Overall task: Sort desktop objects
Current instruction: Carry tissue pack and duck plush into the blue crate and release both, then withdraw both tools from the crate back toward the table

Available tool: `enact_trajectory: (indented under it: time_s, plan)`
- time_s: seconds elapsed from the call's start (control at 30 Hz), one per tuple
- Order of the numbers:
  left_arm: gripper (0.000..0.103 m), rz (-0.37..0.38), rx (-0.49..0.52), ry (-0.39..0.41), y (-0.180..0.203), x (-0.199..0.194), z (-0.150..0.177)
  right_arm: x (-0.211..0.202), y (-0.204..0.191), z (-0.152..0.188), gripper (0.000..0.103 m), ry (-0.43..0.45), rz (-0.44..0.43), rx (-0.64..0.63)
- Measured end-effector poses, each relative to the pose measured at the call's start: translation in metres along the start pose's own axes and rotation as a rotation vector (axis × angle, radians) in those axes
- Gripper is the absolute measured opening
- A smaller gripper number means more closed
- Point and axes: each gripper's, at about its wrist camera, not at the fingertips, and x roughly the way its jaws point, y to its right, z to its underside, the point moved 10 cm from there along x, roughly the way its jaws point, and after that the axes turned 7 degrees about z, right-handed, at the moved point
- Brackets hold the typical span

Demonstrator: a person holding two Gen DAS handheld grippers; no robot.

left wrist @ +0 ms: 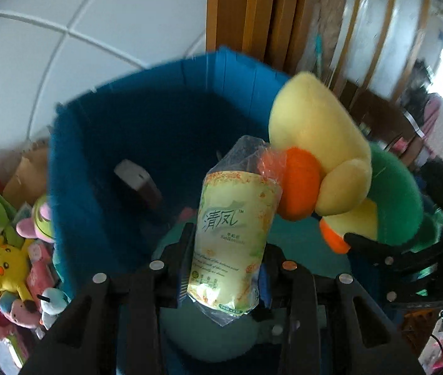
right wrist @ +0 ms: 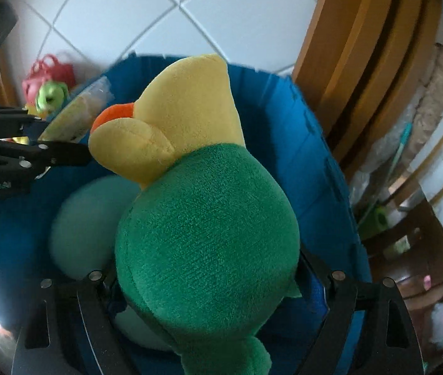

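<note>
Tissues, a plastic-wrapped pocket pack [left wrist: 231,243], are hanging over the open mouth of the blue bin [left wrist: 102,143], pinched near the lower end between the jaws of the left gripper [left wrist: 224,268]. Right beside the pack, also above the bin, the right gripper [right wrist: 209,284] is clamping a plush duck [right wrist: 202,218] around its green body, the yellow head and orange beak pointing toward the bin's far wall. Down inside the bin a pale teal cushion-like shape [right wrist: 80,228] and a small grey box [left wrist: 137,181] are already lying. Outside the bin's left wall, a heap of small plush toys [left wrist: 5,250] is sitting on the table.

Judging from here, the crowding is the risk: the duck's beak is nearly brushing the pack's loose wrapper, so one release could knock the other item sideways over the rim. The slippery film could also be sliding out of the jaws early. Whether both things belong in this same bin, I cannot tell.
</note>
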Motion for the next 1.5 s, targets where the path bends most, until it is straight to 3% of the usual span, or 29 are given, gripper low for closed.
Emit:
enact_trajectory:
  time_s: [0.17, 0.37, 0.4, 0.53, 0.63, 1.1, 1.5]
  plan:
    - [0.034, -0.062, 0.004, -0.133, -0.003, 0.038, 0.013, 0.043, 0.022, 0.012, 0.087, -0.118, -0.059, -0.049]
    - [0.071, -0.113, 0.004, -0.17, -0.004, 0.055, 0.025, 0.06, 0.014, 0.028, 0.093, -0.195, -0.119, -0.101]
    - [0.072, -0.119, 0.002, -0.173, -0.005, 0.056, 0.025, 0.06, 0.013, 0.027, 0.094, -0.194, -0.121, -0.109]
    - [0.072, -0.132, 0.01, -0.174, -0.005, 0.056, 0.025, 0.057, 0.011, 0.027, 0.095, -0.195, -0.101, -0.145]
    - [0.072, -0.126, 0.0, -0.172, -0.006, 0.054, 0.026, 0.051, 0.013, 0.026, 0.103, -0.181, -0.089, -0.157]
    - [0.072, -0.099, -0.041, -0.125, 0.001, 0.023, 0.038, 0.018, 0.016, 0.019, 0.103, -0.096, -0.023, -0.138]
    - [0.072, -0.105, -0.064, -0.07, 0.002, -0.015, 0.057, -0.006, 0.0, 0.012, 0.103, -0.045, -0.018, -0.102]
